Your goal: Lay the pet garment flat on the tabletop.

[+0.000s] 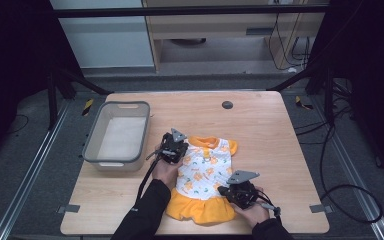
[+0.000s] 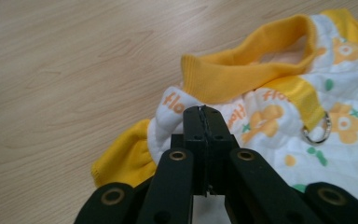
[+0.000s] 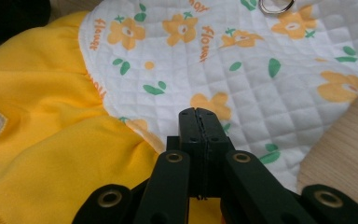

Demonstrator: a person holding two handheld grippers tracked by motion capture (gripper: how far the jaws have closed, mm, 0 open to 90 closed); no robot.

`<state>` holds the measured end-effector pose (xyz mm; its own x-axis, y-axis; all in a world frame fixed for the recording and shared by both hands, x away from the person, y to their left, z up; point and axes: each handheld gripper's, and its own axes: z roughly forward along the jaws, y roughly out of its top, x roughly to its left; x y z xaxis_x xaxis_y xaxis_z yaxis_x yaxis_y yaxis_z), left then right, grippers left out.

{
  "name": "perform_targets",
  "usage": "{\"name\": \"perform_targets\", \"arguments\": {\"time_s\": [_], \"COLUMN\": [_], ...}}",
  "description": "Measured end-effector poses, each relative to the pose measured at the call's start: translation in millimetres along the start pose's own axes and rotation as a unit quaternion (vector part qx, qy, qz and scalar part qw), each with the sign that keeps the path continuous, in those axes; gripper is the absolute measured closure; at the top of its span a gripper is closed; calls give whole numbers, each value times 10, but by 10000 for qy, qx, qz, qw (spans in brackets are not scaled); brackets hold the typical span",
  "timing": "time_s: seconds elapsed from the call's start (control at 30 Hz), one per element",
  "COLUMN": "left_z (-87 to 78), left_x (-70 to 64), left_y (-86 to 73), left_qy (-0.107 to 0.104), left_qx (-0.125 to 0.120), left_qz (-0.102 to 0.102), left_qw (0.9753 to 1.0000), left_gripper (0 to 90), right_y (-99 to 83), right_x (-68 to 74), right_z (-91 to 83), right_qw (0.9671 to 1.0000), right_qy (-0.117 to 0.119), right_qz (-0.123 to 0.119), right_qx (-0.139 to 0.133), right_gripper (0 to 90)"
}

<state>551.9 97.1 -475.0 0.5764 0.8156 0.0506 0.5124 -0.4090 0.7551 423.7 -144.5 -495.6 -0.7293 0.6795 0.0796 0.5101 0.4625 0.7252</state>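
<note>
A wooden table [image 1: 275, 130] held one grey plastic bin [image 1: 116, 135] at its left and one small dress [image 1: 203, 175], white with orange flowers, lying flat near the front edge. Its yellow skirt was partly hidden behind the person's hands. Two grippers rested on it. The left gripper [image 2: 203, 114] sat by the yellow collar, jaws pressed together; whether cloth lay between them could not be made out. The right gripper [image 3: 200, 116] sat where bodice met skirt, jaws likewise together. One metal ring [image 2: 318, 132] lay below the collar.
</note>
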Motion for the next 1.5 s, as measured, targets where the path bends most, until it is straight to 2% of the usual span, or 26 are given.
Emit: {"name": "perform_targets", "arguments": {"time_s": [0.2,0.33,0.43,0.53,0.73,0.87,0.9,0.97,1.1,1.17,1.23,1.33,1.5], "left_z": [172,237,259,302,342,339,310,246,19,-125,-269,-480,-775], "left_x": [92,114,116,105,123,127,138,143,104,74,43,-8,-126], "left_y": [-41,-54,-40,8,40,43,52,72,112,111,94,15,-181], "left_qy": [-4,122,141,301,383,365,241,111,-50,-172,-262,-509,-670], "left_qx": [60,152,159,241,258,253,232,182,-19,-163,-202,-235,-165], "left_qz": [-207,-107,-136,43,38,0,-111,-179,-2,64,109,176,352], "left_qw": [9998,9998,9997,9992,9989,9990,9994,9996,10000,9997,9994,9983,9970], "left_gripper": [896,897,897,897,898,897,897,869,832,825,813,812,865], "right_y": [-9,-10,-11,-18,-48,-48,-47,-39,11,57,106,174,310], "right_x": [7,6,10,18,28,28,22,4,-66,-113,-178,-307,-555], "right_z": [27,24,22,7,-25,-25,-24,-29,-111,-181,-243,-305,-302], "right_qw": [9999,9998,9998,9997,9996,9996,9996,9996,9997,9993,9984,9966,9932], "right_qy": [0,25,32,49,112,116,117,173,183,111,41,-89,-346], "right_qz": [-17,-4,-1,-12,-12,-6,-6,78,146,171,253,358,530], "right_qx": [134,172,184,221,248,245,246,221,-92,-310,-502,-731,-982], "right_gripper": [900,900,900,900,900,900,900,900,900,900,900,900,900]}}
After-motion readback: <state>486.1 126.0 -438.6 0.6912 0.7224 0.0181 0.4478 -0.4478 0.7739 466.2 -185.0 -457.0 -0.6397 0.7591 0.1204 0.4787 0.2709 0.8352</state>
